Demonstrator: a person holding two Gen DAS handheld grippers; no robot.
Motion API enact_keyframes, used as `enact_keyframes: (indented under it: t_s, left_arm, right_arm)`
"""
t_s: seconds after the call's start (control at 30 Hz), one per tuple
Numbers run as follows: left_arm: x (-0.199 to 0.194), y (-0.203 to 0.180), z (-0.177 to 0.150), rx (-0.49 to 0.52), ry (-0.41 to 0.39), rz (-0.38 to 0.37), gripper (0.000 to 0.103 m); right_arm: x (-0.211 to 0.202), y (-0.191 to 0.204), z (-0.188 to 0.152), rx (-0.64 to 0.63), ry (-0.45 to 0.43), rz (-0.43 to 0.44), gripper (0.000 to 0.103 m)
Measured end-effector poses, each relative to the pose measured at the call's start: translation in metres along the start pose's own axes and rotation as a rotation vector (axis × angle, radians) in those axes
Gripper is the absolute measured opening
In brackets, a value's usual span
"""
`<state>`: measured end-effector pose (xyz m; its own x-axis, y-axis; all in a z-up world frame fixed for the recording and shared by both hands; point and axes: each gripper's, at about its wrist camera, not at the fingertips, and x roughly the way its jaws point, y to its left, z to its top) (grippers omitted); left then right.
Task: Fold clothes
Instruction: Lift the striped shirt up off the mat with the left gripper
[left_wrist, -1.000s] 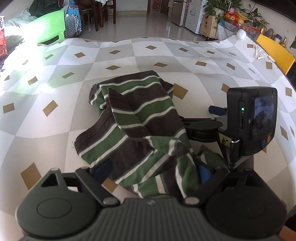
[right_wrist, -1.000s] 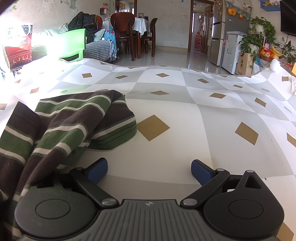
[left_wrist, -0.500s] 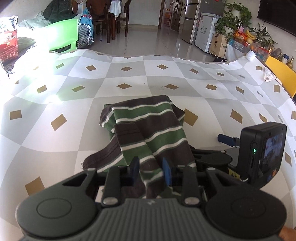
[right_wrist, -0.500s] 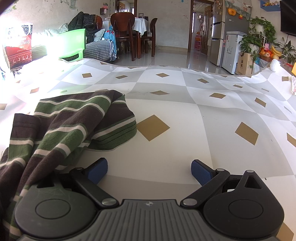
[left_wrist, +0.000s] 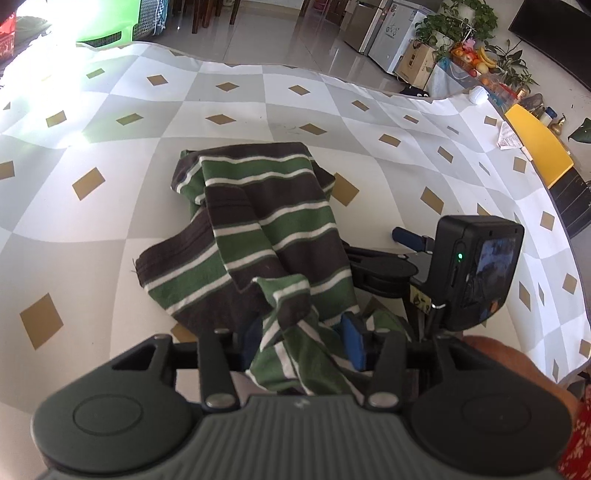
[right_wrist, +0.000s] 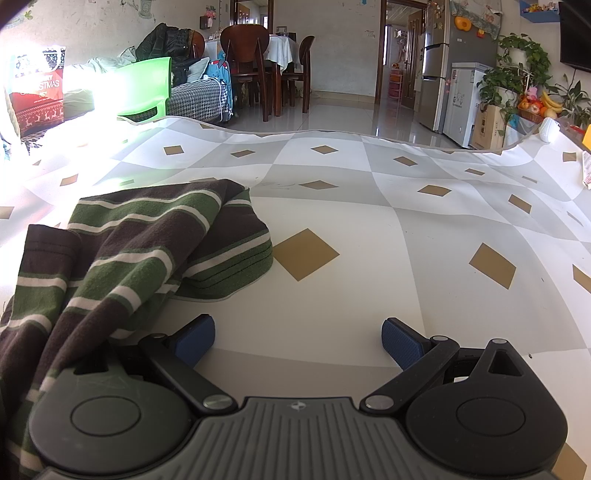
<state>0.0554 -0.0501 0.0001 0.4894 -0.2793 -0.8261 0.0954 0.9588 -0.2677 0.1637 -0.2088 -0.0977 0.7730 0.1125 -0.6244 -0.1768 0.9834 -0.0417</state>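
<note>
Shirt (left_wrist: 258, 229) sits rumpled mid-surface (left_wrist: 388, 122), one end bunched between the left tool's (left_wrist: 301, 338) blue pads, apparently pinched there for lifting into a fold. Right tool (right_wrist: 297, 338) rests wide and empty just beside the cloth.

A bench (right_wrist: 369, 221) wears a cloth of white and grey checks with tan diamonds. Beyond its far edge stand a bright green chair (right_wrist: 144, 88), dark wooden dining chairs (right_wrist: 247, 48) round a white-draped table, a refrigerator (right_wrist: 437, 70) and leafy potted plants (right_wrist: 517, 62). A red Christmas bag (right_wrist: 37, 92) sits far left.
</note>
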Motion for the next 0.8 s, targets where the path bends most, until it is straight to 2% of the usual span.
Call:
enact_keyframes:
  t_s: [0.17,0.23,0.37,0.47,0.53,0.57,0.6,0.67,0.8]
  left_arm:
    - [0.011,0.001,-0.009,-0.027,0.019,-0.009,0.058]
    - [0.015,0.002,-0.012,-0.039,0.026,-0.015,0.058]
    - [0.015,-0.006,-0.008,-0.043,0.015,-0.076,0.058]
    - [0.017,-0.016,-0.006,0.005,0.005,-0.051,0.057]
    - [0.022,-0.016,-0.007,0.002,0.018,-0.044,0.048]
    - [0.025,-0.014,-0.008,-0.009,0.026,-0.048,0.036]
    - [0.027,-0.013,-0.008,-0.013,0.03,-0.045,0.029]
    - [0.028,-0.011,-0.007,-0.014,0.021,-0.025,0.019]
    - [0.023,-0.01,0.0,0.004,-0.037,0.021,0.013]
  right_arm:
    - [0.0,0.0,0.0,0.0,0.0,0.0,0.097]
    - [0.0,0.0,0.0,0.0,0.0,0.0,0.097]
    - [0.0,0.0,0.0,0.0,0.0,0.0,0.097]
    - [0.0,0.0,0.0,0.0,0.0,0.0,0.097]
    - [-0.001,0.0,0.0,0.0,0.001,0.0,0.097]
    - [-0.002,0.0,-0.001,0.0,0.001,0.0,0.097]
    - [-0.003,0.0,-0.001,0.001,0.001,0.0,0.097]
    - [-0.004,0.0,-0.002,0.0,0.002,0.001,0.097]
    - [-0.008,-0.002,-0.004,-0.006,0.011,0.009,0.097]
